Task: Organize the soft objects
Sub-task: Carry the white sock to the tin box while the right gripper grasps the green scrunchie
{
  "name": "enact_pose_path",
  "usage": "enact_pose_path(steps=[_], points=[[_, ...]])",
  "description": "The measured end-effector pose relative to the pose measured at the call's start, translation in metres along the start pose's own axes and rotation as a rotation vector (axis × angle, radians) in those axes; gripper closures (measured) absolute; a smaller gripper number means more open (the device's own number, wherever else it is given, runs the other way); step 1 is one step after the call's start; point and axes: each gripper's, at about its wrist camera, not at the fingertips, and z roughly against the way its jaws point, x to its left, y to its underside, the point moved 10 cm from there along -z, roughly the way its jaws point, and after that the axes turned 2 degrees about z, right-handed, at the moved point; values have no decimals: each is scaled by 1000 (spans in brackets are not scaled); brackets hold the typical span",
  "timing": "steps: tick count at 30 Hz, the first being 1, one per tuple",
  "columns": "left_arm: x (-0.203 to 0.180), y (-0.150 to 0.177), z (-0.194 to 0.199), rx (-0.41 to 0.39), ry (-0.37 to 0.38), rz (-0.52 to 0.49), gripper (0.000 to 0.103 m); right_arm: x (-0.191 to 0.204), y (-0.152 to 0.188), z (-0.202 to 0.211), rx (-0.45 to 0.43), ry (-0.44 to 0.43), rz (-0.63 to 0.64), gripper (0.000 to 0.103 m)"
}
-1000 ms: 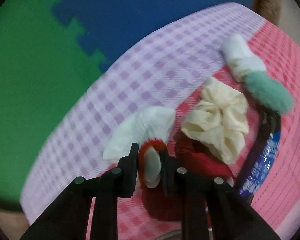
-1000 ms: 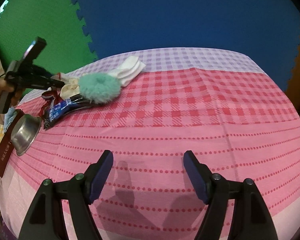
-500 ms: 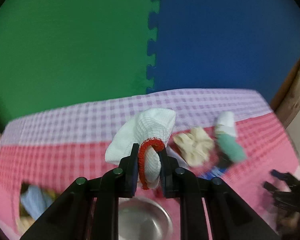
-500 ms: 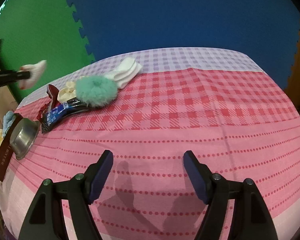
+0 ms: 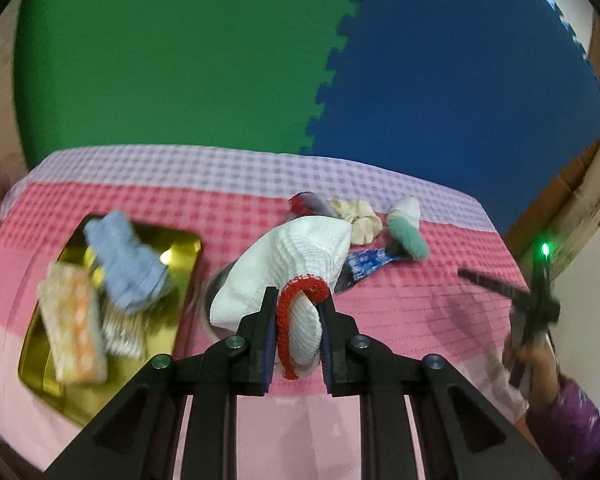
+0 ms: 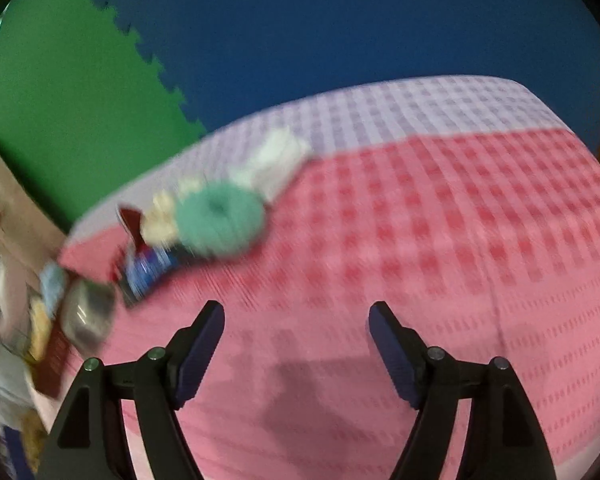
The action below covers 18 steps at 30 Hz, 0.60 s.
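Observation:
My left gripper is shut on a white sock with a red cuff and holds it up above the table. A gold tray at the left holds a light blue cloth and a patterned pouch. A cream scrunchie, a teal fluffy scrunchie and a white folded sock lie further back. My right gripper is open and empty above the pink cloth; its view shows the teal scrunchie and white sock.
A steel bowl sits beside the tray, mostly hidden behind the held sock in the left wrist view. A blue snack wrapper lies by the scrunchies. The table has a pink and lilac checked cloth. Green and blue foam mats back it.
My left gripper has swung left with the sock, bringing the gold tray into view. My right gripper has moved; its view is now blurred and nearer the scrunchies.

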Motion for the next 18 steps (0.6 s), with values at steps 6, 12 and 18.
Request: enact_pose_path(steps=[6, 12, 18], points=[[36, 16, 30, -33, -36, 87, 87, 18, -57, -29, 41, -51, -58, 26], [76, 29, 54, -41, -80, 151, 87, 27, -77, -48, 88, -83, -155, 26], [100, 37, 63, -43, -86, 205, 87, 54, -58, -59, 128, -25, -44, 26]])
